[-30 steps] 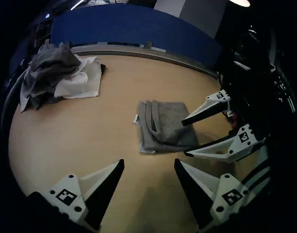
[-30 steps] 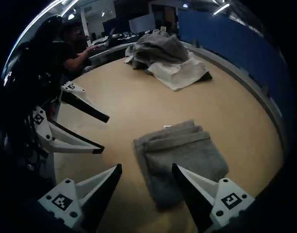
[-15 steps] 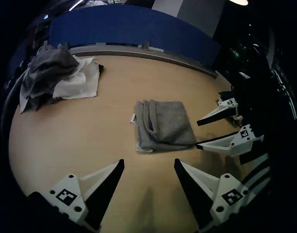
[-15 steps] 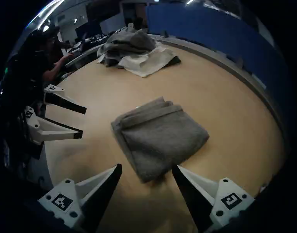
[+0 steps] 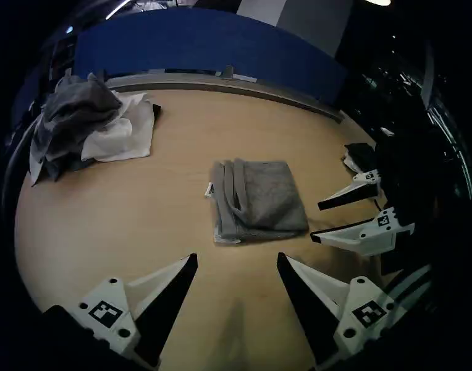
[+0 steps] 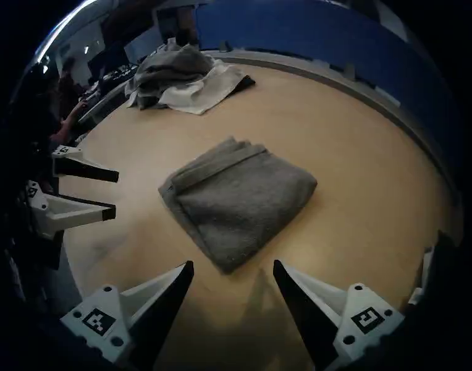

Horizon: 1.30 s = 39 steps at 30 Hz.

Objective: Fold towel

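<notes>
My left claw (image 5: 236, 255) and right claw (image 6: 233, 263) gape wide, empty, near the folded towel (image 5: 257, 199); a cloth heap (image 5: 88, 127) lies far left on the desk (image 5: 112, 210).

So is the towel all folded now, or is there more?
The grey towel already lies folded flat on the table. Nothing is in hand: the left claw and right claw are both open, off the towel. Left, maybe: the heap of unfolded cloths at the table's far edge.
</notes>
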{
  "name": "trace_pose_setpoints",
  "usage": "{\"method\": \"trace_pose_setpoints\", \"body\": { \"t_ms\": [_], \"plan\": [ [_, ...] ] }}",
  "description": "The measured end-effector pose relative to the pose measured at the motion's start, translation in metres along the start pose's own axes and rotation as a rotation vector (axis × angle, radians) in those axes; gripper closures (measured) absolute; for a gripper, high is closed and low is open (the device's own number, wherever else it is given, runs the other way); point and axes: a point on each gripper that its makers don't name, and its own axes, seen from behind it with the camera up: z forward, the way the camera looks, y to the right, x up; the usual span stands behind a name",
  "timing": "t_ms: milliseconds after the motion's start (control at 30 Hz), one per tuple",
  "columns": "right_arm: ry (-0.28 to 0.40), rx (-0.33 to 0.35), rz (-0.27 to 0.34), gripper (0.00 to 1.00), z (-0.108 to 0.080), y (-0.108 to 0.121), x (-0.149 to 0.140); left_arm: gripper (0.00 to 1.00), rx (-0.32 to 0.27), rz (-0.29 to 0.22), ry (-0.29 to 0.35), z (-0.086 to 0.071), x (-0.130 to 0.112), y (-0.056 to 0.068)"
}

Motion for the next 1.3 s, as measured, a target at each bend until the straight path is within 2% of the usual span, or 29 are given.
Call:
{"method": "trace_pose_setpoints", "body": {
  "t_ms": [133,200,367,467,567,700,800,1033,1300],
  "plan": [
    [-0.005,-0.011,-0.004,0.01,0.001,0.000,-0.002,0.05,0.001,0.000,0.000,-0.001,0.000,-0.001],
    [-0.006,-0.020,-0.009,0.04,0.003,0.001,-0.003,0.05,0.001,-0.001,0.001,-0.001,0.000,-0.002],
    [-0.006,-0.031,-0.002,0.26,0.008,0.000,-0.005,0.04,0.001,-0.003,0.003,-0.003,0.000,-0.003],
    [-0.008,-0.019,0.007,0.32,0.011,-0.003,-0.006,0.04,0.002,-0.003,0.004,-0.004,0.000,-0.004],
    [-0.009,-0.016,0.008,0.42,0.014,-0.005,-0.007,0.04,0.001,-0.004,0.005,-0.004,0.000,-0.006],
    [-0.020,-0.024,0.002,0.62,0.017,-0.005,-0.011,0.04,0.002,-0.006,0.006,-0.005,-0.001,-0.008],
    [-0.026,-0.019,0.003,0.66,0.020,-0.007,-0.013,0.04,0.003,-0.008,0.006,-0.005,-0.002,-0.009],
    [-0.028,-0.025,0.018,0.66,0.023,-0.008,-0.013,0.04,0.003,-0.009,0.006,-0.005,-0.004,-0.011],
    [-0.029,-0.036,0.021,0.84,0.024,-0.006,-0.013,0.04,0.002,-0.008,0.005,-0.005,-0.004,-0.010]
  ]
}}
